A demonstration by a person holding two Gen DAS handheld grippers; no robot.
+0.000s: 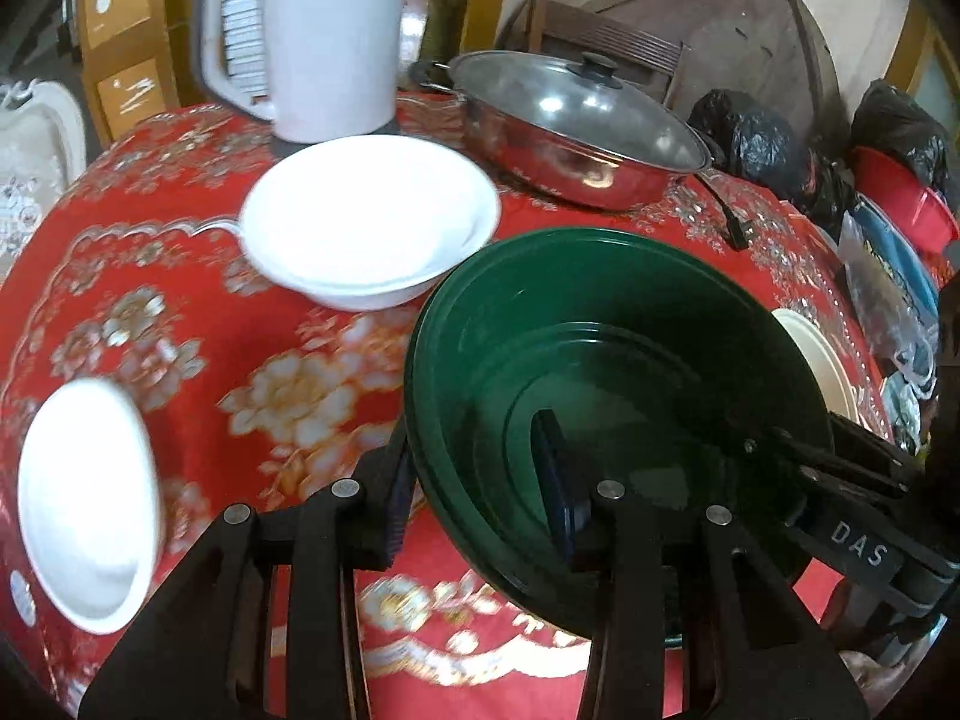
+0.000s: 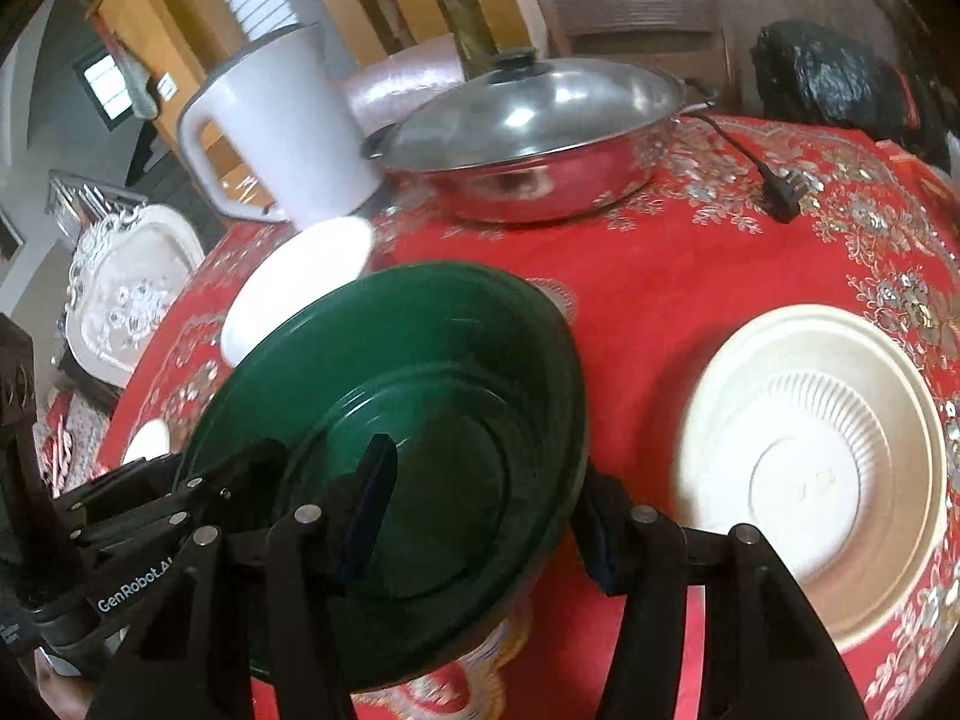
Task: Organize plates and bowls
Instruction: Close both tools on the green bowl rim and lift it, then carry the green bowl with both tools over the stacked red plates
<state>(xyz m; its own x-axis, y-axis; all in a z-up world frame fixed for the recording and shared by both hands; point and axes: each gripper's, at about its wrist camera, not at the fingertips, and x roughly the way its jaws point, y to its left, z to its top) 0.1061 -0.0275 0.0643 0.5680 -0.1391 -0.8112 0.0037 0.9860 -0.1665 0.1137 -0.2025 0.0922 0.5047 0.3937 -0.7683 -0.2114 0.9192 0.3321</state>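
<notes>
The green bowl (image 1: 618, 396) is held tilted above the red-clothed bench (image 1: 198, 276), gripped from both sides. The left tool (image 1: 474, 492) is pinched on the bowl's left rim, one finger inside and one outside. The right tool (image 2: 480, 516) is pinched on the opposite rim in the same way.

A white bowl (image 1: 369, 228) is set just beyond the green bowl, toward the far edge of the bench, and is partly covered by it in the right wrist view. A second white bowl (image 1: 90, 504) is located at the left edge. A beige ribbed bowl (image 2: 822, 474) is located toward the right edge, near the green bowl.

Along the far edge, a white kettle (image 1: 333, 36) and a lidded steel pan (image 1: 576, 126) are placed side by side. A black plug (image 2: 786, 192) and its cord are laid beside the pan. Black bags (image 1: 750, 132) are seen behind the bench.
</notes>
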